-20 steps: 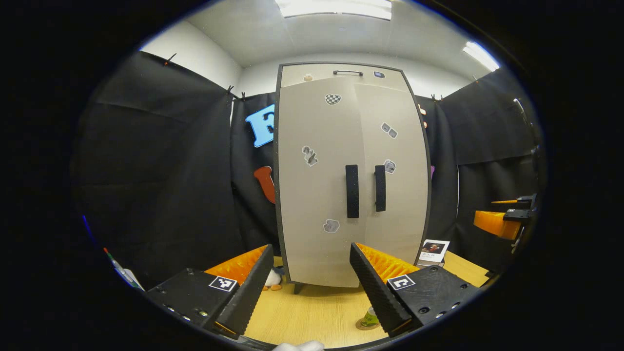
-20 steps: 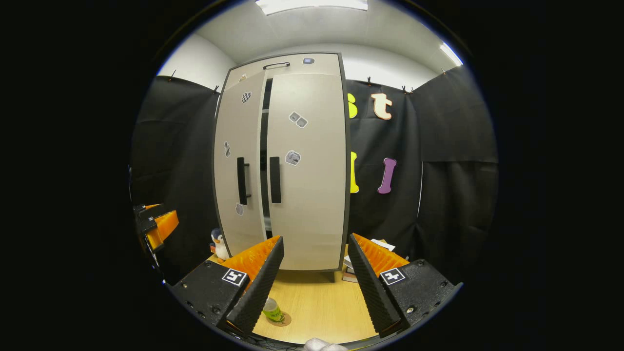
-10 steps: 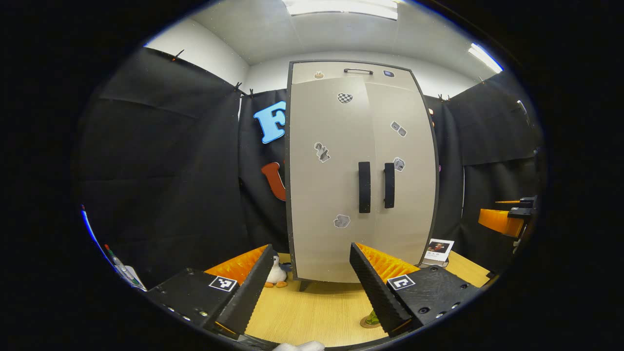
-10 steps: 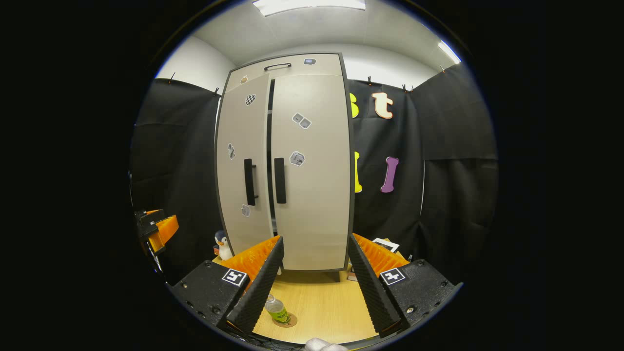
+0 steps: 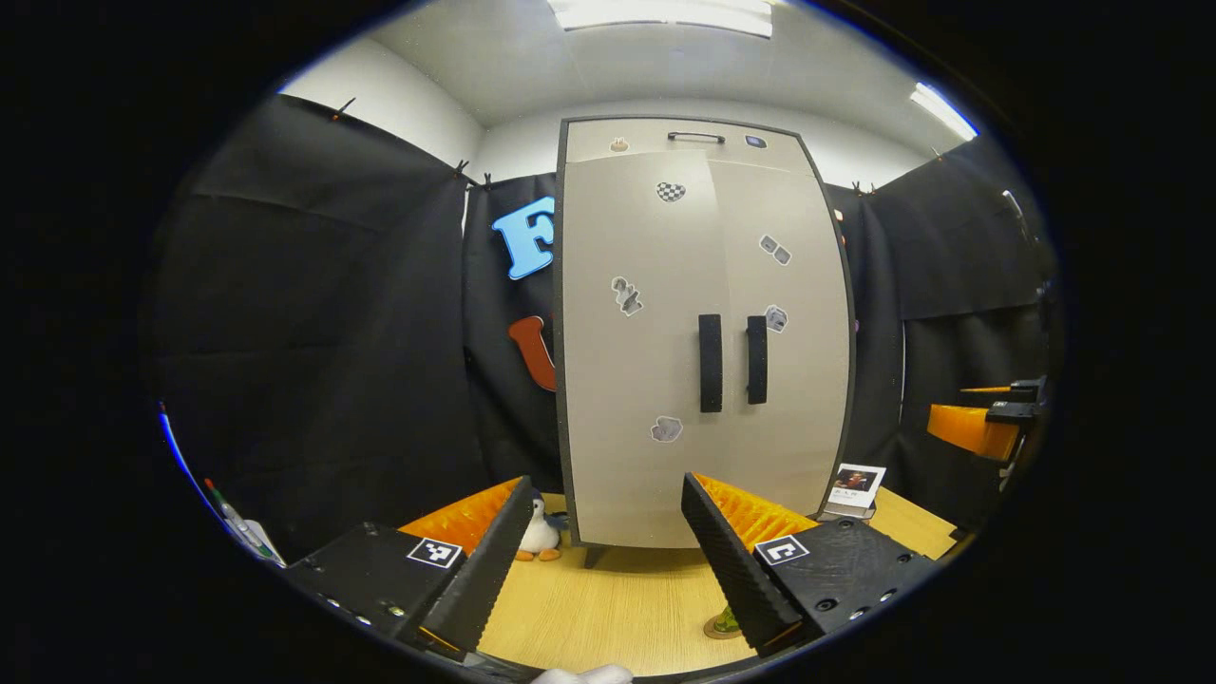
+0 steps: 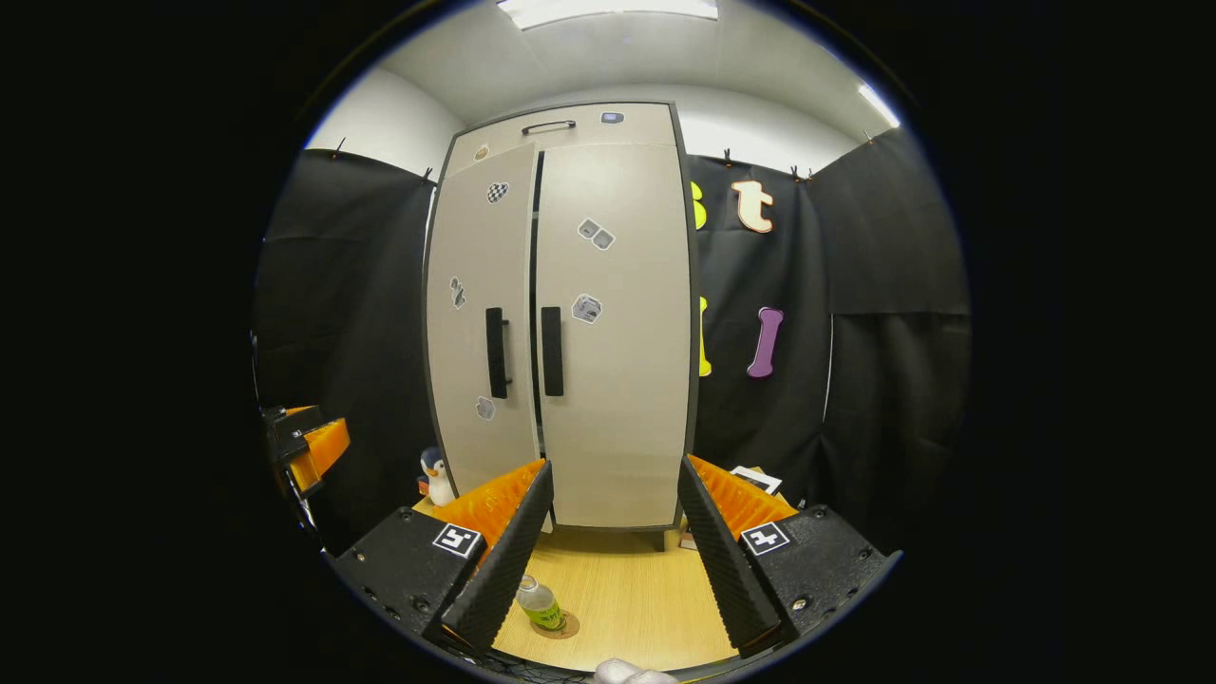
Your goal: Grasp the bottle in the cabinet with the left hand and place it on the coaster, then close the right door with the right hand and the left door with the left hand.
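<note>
I see both my left hand-held gripper (image 5: 600, 546) and right hand-held gripper (image 6: 608, 537) gaping wide, empty; the green plastic bottle (image 6: 540, 602) stands on the round cork coaster (image 6: 562, 626).

Recording booth, staged: black cloth walls (image 5: 313, 313), ceiling light panels (image 6: 608, 8), lone cabinet (image 5: 703, 332) centre frame on wood counter (image 6: 627, 598).

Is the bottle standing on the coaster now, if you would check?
Yes, the bottle stands upright on the coaster on the table.
</note>
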Demonstrator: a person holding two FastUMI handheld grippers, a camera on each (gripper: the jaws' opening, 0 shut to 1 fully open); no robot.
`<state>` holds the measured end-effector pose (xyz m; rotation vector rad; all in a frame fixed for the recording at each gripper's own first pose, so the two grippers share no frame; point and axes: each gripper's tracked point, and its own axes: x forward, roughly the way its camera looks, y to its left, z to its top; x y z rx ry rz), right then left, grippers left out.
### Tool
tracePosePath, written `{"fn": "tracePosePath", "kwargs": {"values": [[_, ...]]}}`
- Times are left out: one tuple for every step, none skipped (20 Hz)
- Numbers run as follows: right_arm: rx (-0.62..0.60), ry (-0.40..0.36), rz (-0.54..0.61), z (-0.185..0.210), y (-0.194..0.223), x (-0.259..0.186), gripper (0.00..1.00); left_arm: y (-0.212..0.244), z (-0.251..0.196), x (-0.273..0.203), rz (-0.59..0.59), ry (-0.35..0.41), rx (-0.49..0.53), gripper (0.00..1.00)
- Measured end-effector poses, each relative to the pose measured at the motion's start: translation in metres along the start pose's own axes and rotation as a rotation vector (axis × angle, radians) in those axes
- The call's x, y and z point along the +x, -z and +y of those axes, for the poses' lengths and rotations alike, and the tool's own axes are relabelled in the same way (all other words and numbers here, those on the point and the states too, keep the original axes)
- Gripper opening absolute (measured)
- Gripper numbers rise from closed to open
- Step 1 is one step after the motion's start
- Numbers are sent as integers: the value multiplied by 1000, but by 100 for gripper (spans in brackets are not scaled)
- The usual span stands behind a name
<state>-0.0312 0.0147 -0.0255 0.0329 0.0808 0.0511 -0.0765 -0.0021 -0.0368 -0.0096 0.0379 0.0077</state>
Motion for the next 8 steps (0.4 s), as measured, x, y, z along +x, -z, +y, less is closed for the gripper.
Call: {"fn": "tracePosePath", "kwargs": {"values": [[-3, -2, -1, 1, 0, 0, 82, 0, -1, 1, 0, 4, 1, 96], [-6, -1, -2, 1, -1, 1, 82, 1, -2, 4, 2, 7, 1, 96], [-11, -1, -3, 1, -2, 1, 82, 1, -4, 6, 4, 11, -1, 96], [-15, -1, -4, 0, -3, 2, 82, 1, -6, 10, 4, 15, -4, 96], [-19, 0, -5, 0, -3, 3, 82, 0, -7, 12, 3, 18, -6, 96], [-20, 0, -4, 1, -3, 4, 82, 1, -8, 13, 5, 21, -7, 96], [-20, 0, -4, 1, -3, 5, 82, 2, -8, 15, 5, 22, -7, 96], [-20, 0, -3, 1, -3, 7, 82, 2, -9, 16, 5, 25, -6, 96]]}}
